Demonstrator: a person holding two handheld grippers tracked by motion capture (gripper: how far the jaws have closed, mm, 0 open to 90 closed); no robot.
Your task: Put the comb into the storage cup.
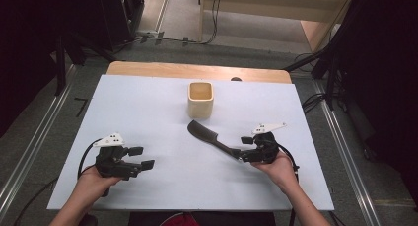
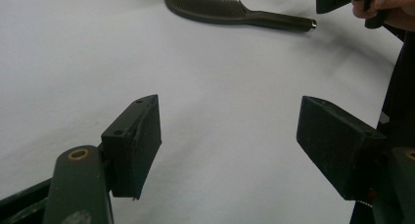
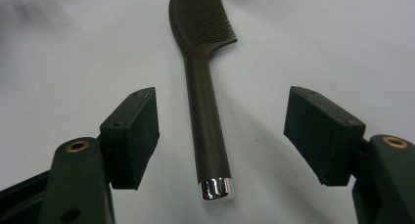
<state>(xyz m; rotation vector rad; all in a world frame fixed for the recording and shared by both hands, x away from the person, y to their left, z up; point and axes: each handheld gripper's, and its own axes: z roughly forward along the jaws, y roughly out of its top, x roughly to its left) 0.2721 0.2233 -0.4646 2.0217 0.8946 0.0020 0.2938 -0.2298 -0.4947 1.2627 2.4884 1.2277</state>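
White table | right gripper spread, level, straddling comb handle

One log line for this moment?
right tool: open, straddling comb handle, no contact | left tool: open, idle | cup: upright beyond comb

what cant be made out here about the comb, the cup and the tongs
- Comb handle end, high view: hidden behind the right tongs, so touching or apart is unclear there; the right gripper view shows the handle between open jaws, untouched.
- Comb tip, right gripper view: cut off by the top edge.
- Cup contents, high view: too small and washed out to tell.
- Left tongs, left gripper view: body cut off by the bottom edge.
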